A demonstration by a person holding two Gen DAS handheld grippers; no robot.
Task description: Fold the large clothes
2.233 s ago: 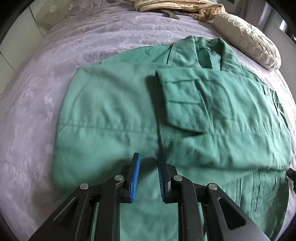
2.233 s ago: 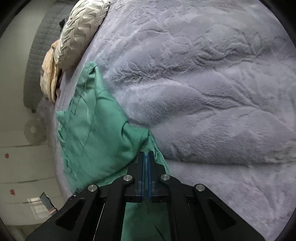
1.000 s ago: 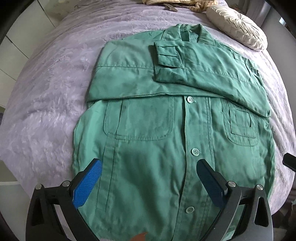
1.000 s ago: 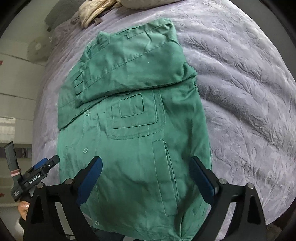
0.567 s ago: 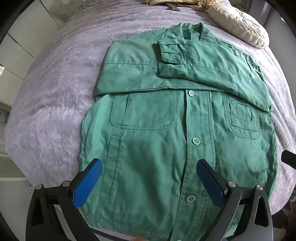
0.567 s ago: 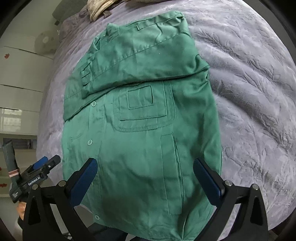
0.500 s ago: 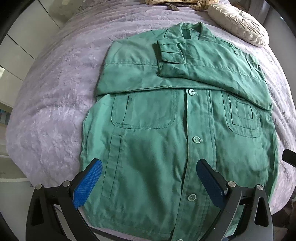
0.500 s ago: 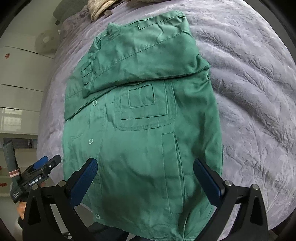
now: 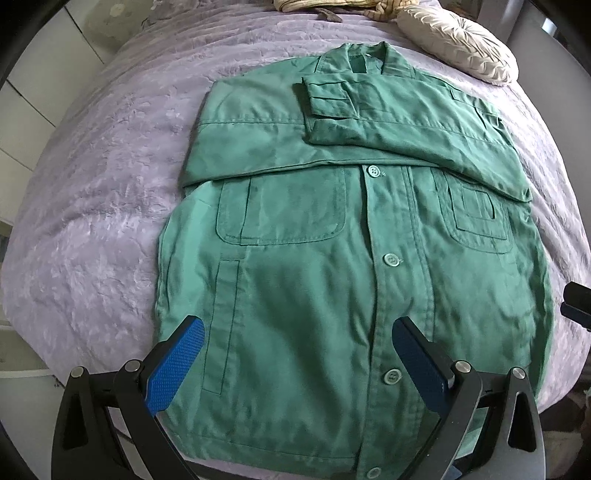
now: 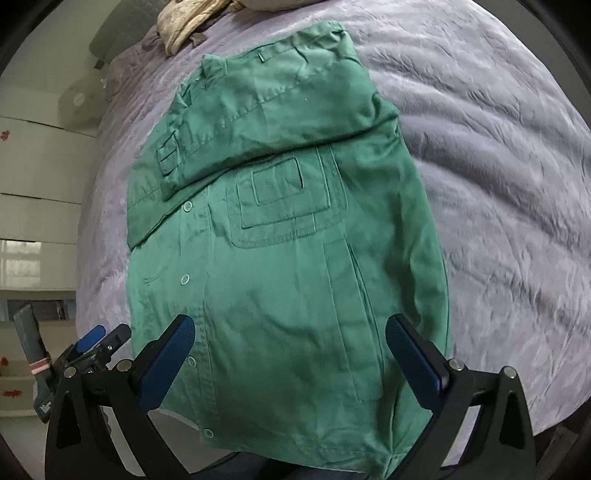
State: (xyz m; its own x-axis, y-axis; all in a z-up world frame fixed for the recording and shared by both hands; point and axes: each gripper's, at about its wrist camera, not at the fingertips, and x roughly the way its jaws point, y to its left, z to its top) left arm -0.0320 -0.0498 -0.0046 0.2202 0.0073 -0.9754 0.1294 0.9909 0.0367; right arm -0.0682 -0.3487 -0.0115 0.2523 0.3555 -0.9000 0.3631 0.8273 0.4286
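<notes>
A large green button-up jacket [image 9: 314, 266] lies front-up on a lilac plush bedspread [image 9: 85, 221], collar at the far end. Both sleeves are folded across the chest; the cuff [image 9: 328, 99] of the upper one rests near the collar. In the right wrist view the same jacket [image 10: 288, 266] runs from the near bed edge up to the collar. My left gripper [image 9: 295, 365] hovers above the hem near the button placket, wide open and holding nothing. My right gripper [image 10: 291, 365] hangs over the hem's right side, also wide open and holding nothing.
A cream pleated round cushion [image 9: 458, 44] and a beige bundle of cloth [image 9: 332, 5] lie at the head of the bed. Bare bedspread [image 10: 498, 166] spreads to the right of the jacket. White cabinets [image 10: 33, 192] stand at the left beyond the bed edge.
Two seconds ago both grippers were low over the sleeves, the right one shut; they have drawn back to the hem and opened wide. Over the last half second little has moved.
</notes>
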